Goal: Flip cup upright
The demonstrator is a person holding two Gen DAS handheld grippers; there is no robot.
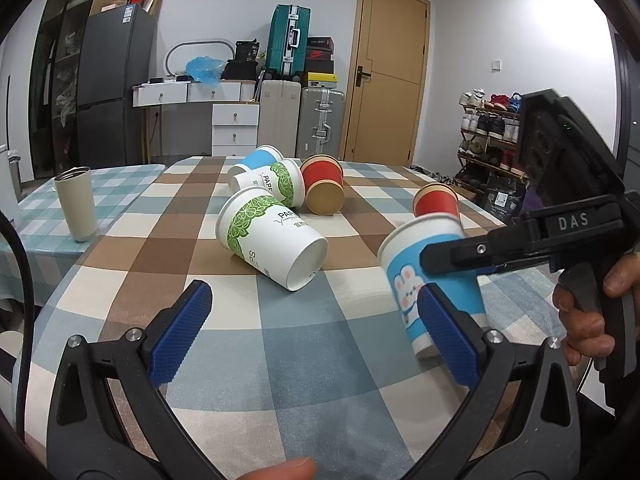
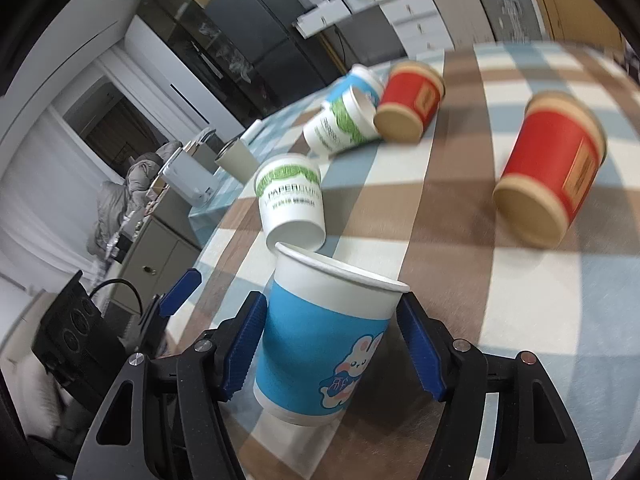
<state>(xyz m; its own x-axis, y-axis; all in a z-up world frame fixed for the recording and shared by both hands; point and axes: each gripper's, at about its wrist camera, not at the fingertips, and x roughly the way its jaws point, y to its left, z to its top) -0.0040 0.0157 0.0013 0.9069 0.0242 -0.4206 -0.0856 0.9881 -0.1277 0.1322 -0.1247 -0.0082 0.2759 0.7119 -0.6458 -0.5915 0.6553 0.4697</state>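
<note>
A blue-and-white paper cup with a rabbit print [image 2: 320, 340] sits between the fingers of my right gripper [image 2: 332, 344], rim up and tilted, its base just above or on the checked tablecloth [image 2: 520, 300]. The pads press its sides. The same cup [image 1: 434, 284] shows in the left wrist view at the right, with the right gripper [image 1: 460, 256] on it. My left gripper [image 1: 312, 332] is open and empty over the near table, its right pad beside the cup.
Several paper cups lie on their sides: a green-leaf one [image 1: 272, 236], another behind it [image 1: 276, 182], a blue one [image 1: 256, 160], two red ones [image 1: 324, 188] [image 1: 436, 200]. A grey tumbler [image 1: 76, 204] stands at the left. Furniture and suitcases stand behind.
</note>
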